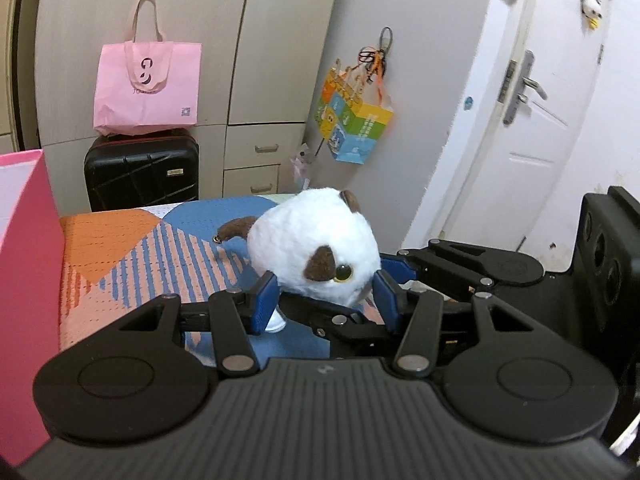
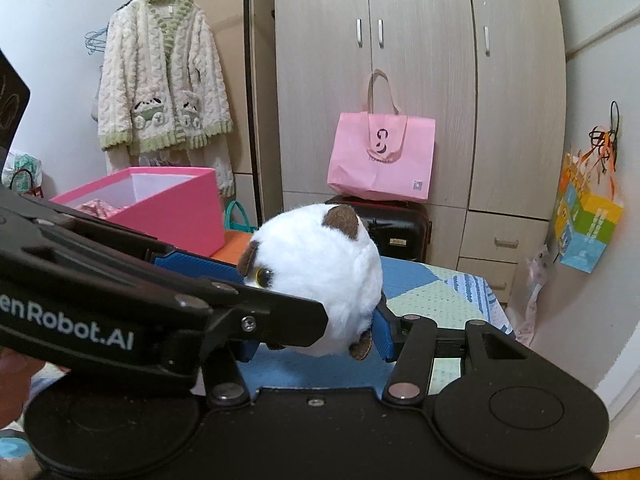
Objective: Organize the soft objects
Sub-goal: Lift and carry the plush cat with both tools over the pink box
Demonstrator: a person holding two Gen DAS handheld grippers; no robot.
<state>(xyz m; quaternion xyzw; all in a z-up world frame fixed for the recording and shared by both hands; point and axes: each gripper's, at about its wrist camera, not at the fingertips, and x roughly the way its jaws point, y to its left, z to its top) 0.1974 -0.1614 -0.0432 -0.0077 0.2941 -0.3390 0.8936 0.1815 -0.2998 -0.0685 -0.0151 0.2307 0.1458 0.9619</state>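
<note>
Plush cat (image 1: 316, 248) between both tongs, cardigan (image 2: 164, 76) right-view only

Only readable bit is "enRobot.AI" in white on the left tongs (image 2: 280, 280) body; pink bag's (image 2: 382, 158) print is too blurry.

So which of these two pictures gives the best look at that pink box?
The right wrist view. There the pink box shows whole: open top, pale inside, something patterned lying in it. The left wrist view catches only one pink wall at its left edge.
</note>
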